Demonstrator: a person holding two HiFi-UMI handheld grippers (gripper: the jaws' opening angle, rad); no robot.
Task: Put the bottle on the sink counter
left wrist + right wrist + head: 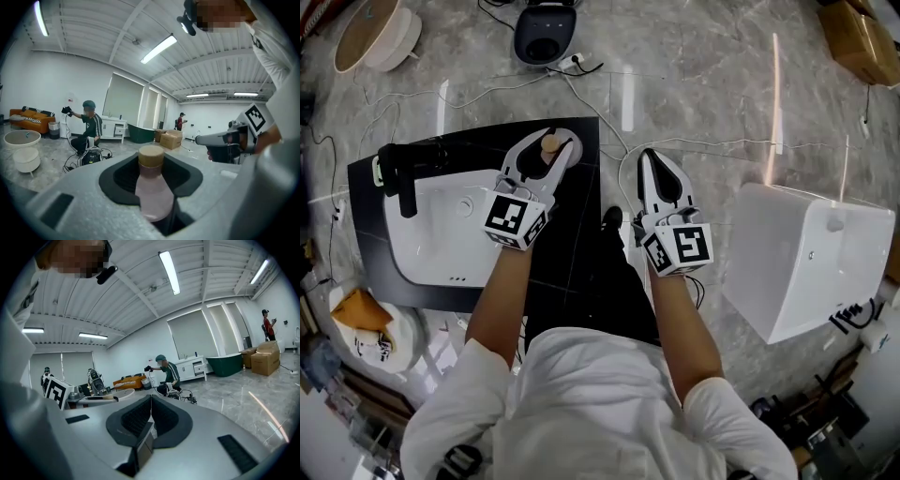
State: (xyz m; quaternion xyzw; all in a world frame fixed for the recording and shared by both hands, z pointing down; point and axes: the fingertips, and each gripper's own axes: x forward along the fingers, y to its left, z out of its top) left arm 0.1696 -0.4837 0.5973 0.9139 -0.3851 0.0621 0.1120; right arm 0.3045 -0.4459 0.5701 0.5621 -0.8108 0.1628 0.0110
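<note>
A person in a white shirt (609, 403) stands over a grey, marble-look floor (712, 84) with a grey two-jaw tool in each hand. The only print we can make out is the black-and-white square pattern on the marker cube (516, 220) of each tool. White lettering on an orange sofa (127, 380) in the far background is too small to read. The left gripper (554, 140) has its jaws parted wide, with the ribbed black pads closed on the sides of the bottle (151, 190). The bottle is smooth, pale pink and round-shouldered, with a tan cap uppermost. It sits above the far right part of the black sink counter (483, 145), just right of the glossy white basin (431, 272) and the matte black faucet (401, 178). The jaws hide the bottle's lower half in both views, so we cannot tell whether its base touches the counter. The right gripper (646, 157) holds nothing and its jaws are drawn together, tips meeting, beyond the counter's right edge. Farther right stands a glossy white boxy fixture (811, 267) with rounded corners. A cardboard box (862, 37) is cut off at the far right corner, and a dark rounded device (546, 33) sits on the far floor.
</note>
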